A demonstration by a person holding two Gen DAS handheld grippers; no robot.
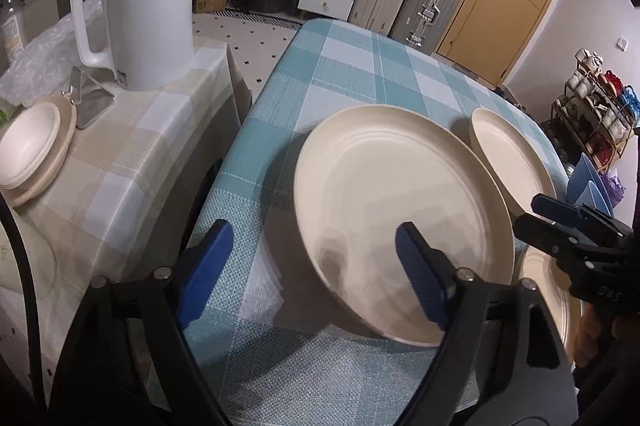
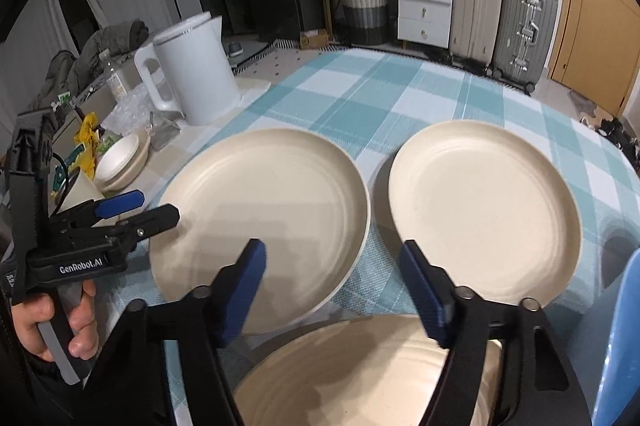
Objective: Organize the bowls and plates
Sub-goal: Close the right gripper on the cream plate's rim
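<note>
Three cream plates lie on the teal checked table (image 1: 360, 65). In the left wrist view my left gripper (image 1: 314, 228) stands open over the near-left rim of the big left plate (image 1: 400, 185); one blue pad is over the plate, the other over the cloth. The far plate (image 1: 508, 153) lies to its right, and my right gripper (image 1: 560, 218) hovers above the near plate (image 1: 540, 286). In the right wrist view my right gripper (image 2: 332, 248) is open above the near plate (image 2: 360, 366), between the left plate (image 2: 260, 209) and the right plate (image 2: 484, 209). A hand holds my left gripper (image 2: 152, 207).
A side table on the left carries stacked cream bowls on a plate (image 1: 28, 145) (image 2: 118, 155), a white kettle (image 1: 148, 9) (image 2: 192, 73) and a phone stand (image 1: 88, 93). A blue chair (image 2: 616, 326) stands at the table's right edge. Suitcases and drawers line the far wall.
</note>
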